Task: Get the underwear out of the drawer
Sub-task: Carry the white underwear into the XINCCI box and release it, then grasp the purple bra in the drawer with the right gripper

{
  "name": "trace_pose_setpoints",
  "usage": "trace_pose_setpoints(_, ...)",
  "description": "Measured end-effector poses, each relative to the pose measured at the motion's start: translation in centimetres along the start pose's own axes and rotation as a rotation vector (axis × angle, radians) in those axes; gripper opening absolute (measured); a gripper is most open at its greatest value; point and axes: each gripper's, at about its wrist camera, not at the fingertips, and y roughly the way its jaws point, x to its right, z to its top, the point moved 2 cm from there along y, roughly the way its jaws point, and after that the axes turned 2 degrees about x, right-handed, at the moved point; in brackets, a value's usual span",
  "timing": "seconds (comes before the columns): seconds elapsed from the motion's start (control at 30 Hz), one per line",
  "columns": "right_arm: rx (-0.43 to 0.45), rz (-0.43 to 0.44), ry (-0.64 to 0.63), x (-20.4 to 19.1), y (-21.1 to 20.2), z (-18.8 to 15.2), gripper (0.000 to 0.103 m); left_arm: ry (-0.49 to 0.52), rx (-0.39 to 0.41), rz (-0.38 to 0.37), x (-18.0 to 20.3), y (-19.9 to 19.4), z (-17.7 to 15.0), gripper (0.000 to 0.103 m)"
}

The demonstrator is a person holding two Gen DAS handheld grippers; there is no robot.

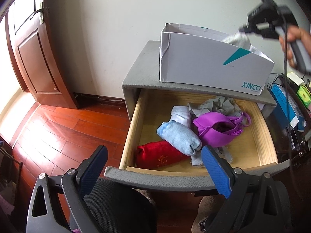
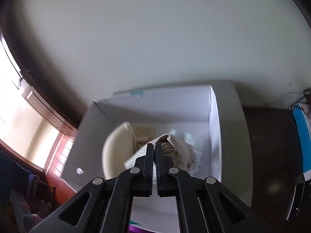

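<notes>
The right gripper is clamped on a pale garment above the white box. The left gripper hangs open over the drawer, nothing between its jaws; the purple bra lies just beyond them.

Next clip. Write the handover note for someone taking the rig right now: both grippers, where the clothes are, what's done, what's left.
Left hand-held gripper: open, empty, at the front of the open drawer.
Right hand-held gripper: shut on a pale garment, over the white box on top of the nightstand.
Done: cream items lie in the box.
Left: release the held piece into the box; the purple bra, light blue roll, white roll, red bundle and grey pieces lie in the drawer.
</notes>
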Motion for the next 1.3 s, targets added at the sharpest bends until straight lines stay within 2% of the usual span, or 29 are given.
trace_pose_setpoints(0.1, 0.020, -0.058, -0.025, 0.5, -0.9, -1.5, 0.005, -0.006, -0.001, 0.000, -0.1, -0.1, 0.0, 0.096)
trace_pose_setpoints(0.17, 0.120, -0.019, -0.046, -0.1, -3.9, -2.5, 0.007, -0.008, -0.006, 0.007, -0.1, 0.0, 0.0, 0.096)
trace_pose_setpoints(0.2, 0.157, 0.019, -0.071, -0.7, -5.3, -3.0, 0.015, -0.012, -0.008, 0.012, -0.2, 0.0, 0.1, 0.096)
trace_pose_setpoints(0.23, 0.185, 0.095, -0.125, -1.7, -7.0, -4.2, 0.021, -0.023, -0.014, 0.018, -0.4, 0.1, 0.2, 0.097)
trace_pose_setpoints(0.3, 0.157, 0.232, -0.265, -4.3, -8.7, -7.2, 0.058, -0.050, -0.026, 0.016, -0.9, 0.2, 0.2, 0.097)
trace_pose_setpoints(0.33, 0.134, 0.246, -0.354, -5.7, -9.1, -9.1, 0.063, -0.071, -0.030, 0.014, -1.3, 0.2, 0.3, 0.097)
trace_pose_setpoints(0.37, 0.108, 0.224, -0.444, -6.9, -9.1, -11.1, 0.066, -0.084, -0.032, 0.017, -1.6, 0.3, 0.3, 0.097)
trace_pose_setpoints(0.5, -0.029, 0.068, -0.778, -10.4, -5.7, -19.3, 0.066, -0.110, -0.053, 0.007, -2.0, 0.5, 0.2, 0.097)
trace_pose_setpoints(0.6, -0.119, -0.003, -0.940, -11.0, -3.3, -23.7, 0.066, -0.089, -0.046, 0.013, -1.5, 0.3, 0.1, 0.097)
trace_pose_setpoints(0.73, -0.117, -0.106, -1.084, -11.1, -0.4, -26.2, 0.066, -0.049, -0.020, 0.020, -0.9, -0.2, 0.1, 0.097)
trace_pose_setpoints(0.83, -0.141, -0.118, -1.129, -10.7, 1.3, -26.9, 0.066, -0.041, -0.022, 0.016, -0.8, 0.0, 0.2, 0.098)
trace_pose_setpoints(0.93, -0.149, -0.171, -1.227, -10.8, 2.9, -27.8, 0.071, -0.051, -0.041, 0.006, -1.0, 0.4, 0.1, 0.098)
trace_pose_setpoints(0.97, -0.153, -0.179, -1.250, -11.0, 3.1, -27.8, 0.071, -0.054, -0.044, 0.003, -1.1, 0.4, 0.1, 0.098)
trace_pose_setpoints(1.03, -0.196, -0.122, -1.248, -10.9, 4.0, -27.5, 0.074, -0.059, -0.050, 0.000, -1.2, 0.6, 0.1, 0.098)
trace_pose_setpoints(1.07, -0.211, -0.107, -1.231, -10.7, 4.5, -27.0, 0.085, -0.059, -0.050, 0.001, -1.2, 0.6, 0.1, 0.098)
trace_pose_setpoints(1.1, -0.226, -0.100, -1.210, -10.5, 5.1, -26.3, 0.090, -0.058, -0.049, 0.003, -1.2, 0.7, 0.1, 0.098)
trace_pose_setpoints(1.23, -0.316, -0.101, -1.183, -9.6, 7.6, -25.4, 0.090, -0.051, -0.057, 0.007, -1.1, 1.0, 0.0, 0.098)
trace_pose_setpoints(1.27, -0.356, -0.066, -1.158, -9.4, 8.1, -25.4, 0.089, -0.051, -0.061, 0.007, -1.1, 1.1, 0.0, 0.098)
trace_pose_setpoints(1.3, -0.384, -0.018, -1.102, -9.2, 8.3, -25.1, 0.071, -0.052, -0.068, 0.004, -1.2, 1.3, -0.1, 0.098)
